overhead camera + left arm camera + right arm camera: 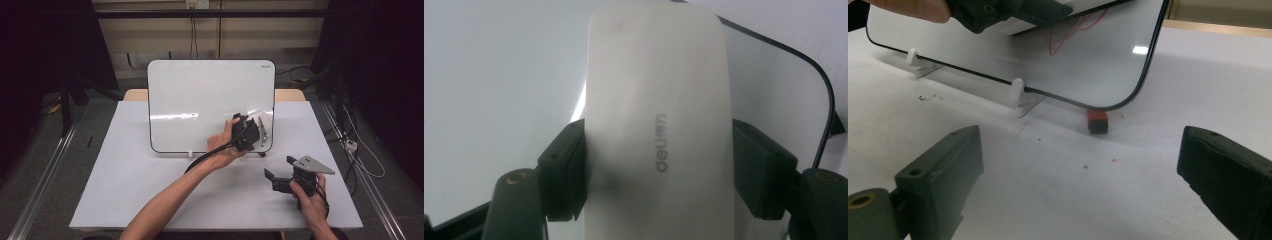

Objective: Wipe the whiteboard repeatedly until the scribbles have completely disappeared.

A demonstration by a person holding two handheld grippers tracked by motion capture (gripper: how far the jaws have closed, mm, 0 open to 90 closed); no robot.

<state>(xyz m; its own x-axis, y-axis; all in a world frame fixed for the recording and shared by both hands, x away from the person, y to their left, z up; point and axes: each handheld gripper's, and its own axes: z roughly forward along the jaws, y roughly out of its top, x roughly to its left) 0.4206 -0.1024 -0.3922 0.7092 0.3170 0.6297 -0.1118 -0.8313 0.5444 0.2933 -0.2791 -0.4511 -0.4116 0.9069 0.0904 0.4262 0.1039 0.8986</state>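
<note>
A white-faced whiteboard with a black rim stands tilted on small feet at the middle of the table. My left gripper is at the board's lower right area, shut on a white eraser marked "deli", which it holds against the board. In the right gripper view a red scribble shows on the board just beside the left gripper. My right gripper rests low on the table at the right, open, with nothing between its jaws.
A small red and black object lies on the table under the board's lower right corner. White plastic feet hold the board's lower edge. The white tabletop has bare room at left and front. Dark specks dot it.
</note>
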